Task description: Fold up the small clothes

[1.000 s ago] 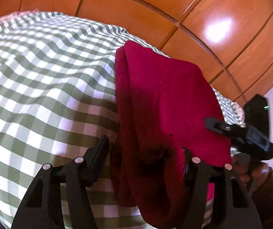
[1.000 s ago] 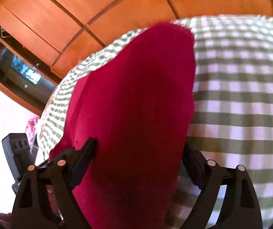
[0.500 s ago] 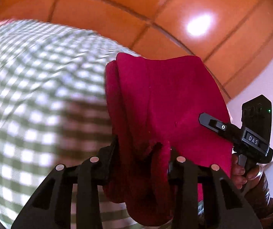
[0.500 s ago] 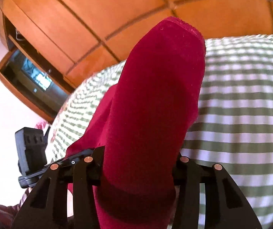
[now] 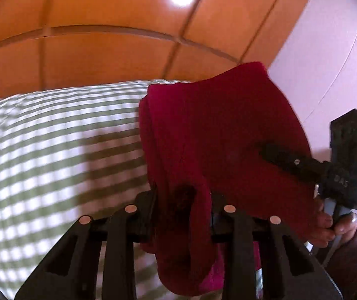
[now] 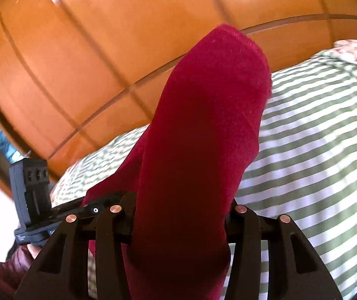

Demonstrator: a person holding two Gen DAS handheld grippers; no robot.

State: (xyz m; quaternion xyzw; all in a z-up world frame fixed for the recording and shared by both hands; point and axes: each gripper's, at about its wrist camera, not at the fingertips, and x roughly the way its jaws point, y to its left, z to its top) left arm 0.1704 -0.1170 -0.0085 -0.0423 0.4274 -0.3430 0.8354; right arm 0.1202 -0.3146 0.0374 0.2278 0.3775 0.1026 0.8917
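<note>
A dark red cloth (image 5: 215,137) is held up off the green-and-white checked bed cover (image 5: 53,150). My left gripper (image 5: 182,202) is shut on the cloth's near edge, which bunches between its jaws and hangs below. In the right wrist view my right gripper (image 6: 180,207) is shut on the red cloth (image 6: 203,125), which rises steeply ahead over the checked bed cover (image 6: 315,150). The right gripper also shows in the left wrist view (image 5: 303,165) against the cloth's right side. The left gripper shows at the left of the right wrist view (image 6: 41,200).
Orange wooden wardrobe doors (image 5: 103,37) stand behind the bed and fill the top of the right wrist view (image 6: 103,50). A pale wall (image 5: 328,50) is at the right. A floral pillow (image 6: 353,50) lies at the bed's far right.
Both grippers closed on the red cloth and lifted it off the bed. Both views tilted up toward the wardrobe, and the cloth now hangs from the jaws.
</note>
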